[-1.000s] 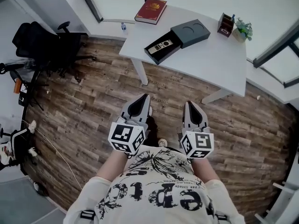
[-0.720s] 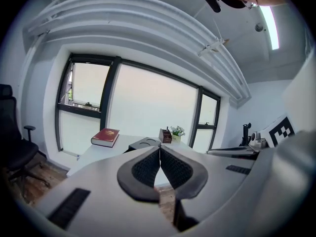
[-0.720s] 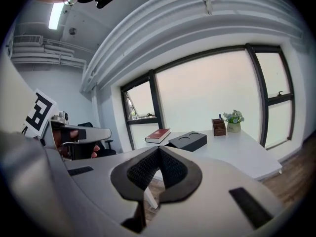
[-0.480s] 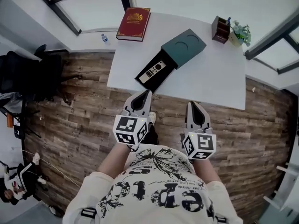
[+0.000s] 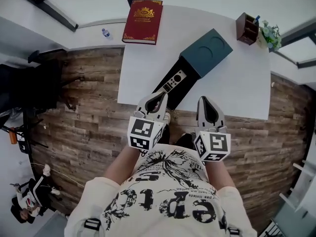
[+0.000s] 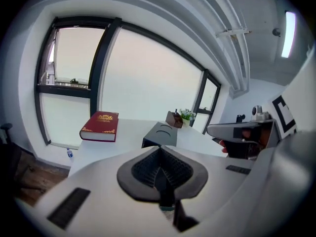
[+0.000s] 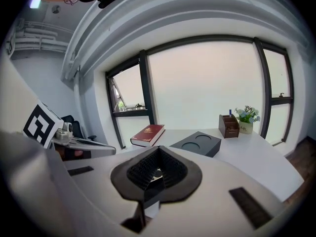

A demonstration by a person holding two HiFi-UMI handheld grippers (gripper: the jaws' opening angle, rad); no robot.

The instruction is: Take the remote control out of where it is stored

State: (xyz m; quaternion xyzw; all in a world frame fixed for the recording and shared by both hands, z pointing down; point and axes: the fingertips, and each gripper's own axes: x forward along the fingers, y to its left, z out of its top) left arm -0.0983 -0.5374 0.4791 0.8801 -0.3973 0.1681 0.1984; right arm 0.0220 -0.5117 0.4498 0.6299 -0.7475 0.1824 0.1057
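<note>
A black remote control (image 5: pixel 172 81) lies in a black tray (image 5: pixel 183 90) that is pulled out of a dark grey box (image 5: pixel 207 50) on the white table (image 5: pixel 232 90). My left gripper (image 5: pixel 158 98) is shut and holds nothing. Its tip overlaps the near end of the tray at the table's front edge. My right gripper (image 5: pixel 206 100) is also shut and holds nothing, just right of the tray. In the left gripper view the shut left gripper (image 6: pixel 160 167) points at the box (image 6: pixel 160 135). In the right gripper view the right gripper (image 7: pixel 157 169) hides the remote, and the box (image 7: pixel 197 143) shows behind it.
A red book (image 5: pixel 143 21) lies at the table's far left corner. A brown pen holder (image 5: pixel 247 27) and a small plant (image 5: pixel 270 33) stand at the far right. A water bottle (image 5: pixel 105 33) sits on the window ledge. A dark office chair (image 5: pixel 29 83) stands left on the wooden floor.
The person has stepped up to the table, so it sits closer and larger. Both grippers have come from over the floor to the table's front edge, still shut.
</note>
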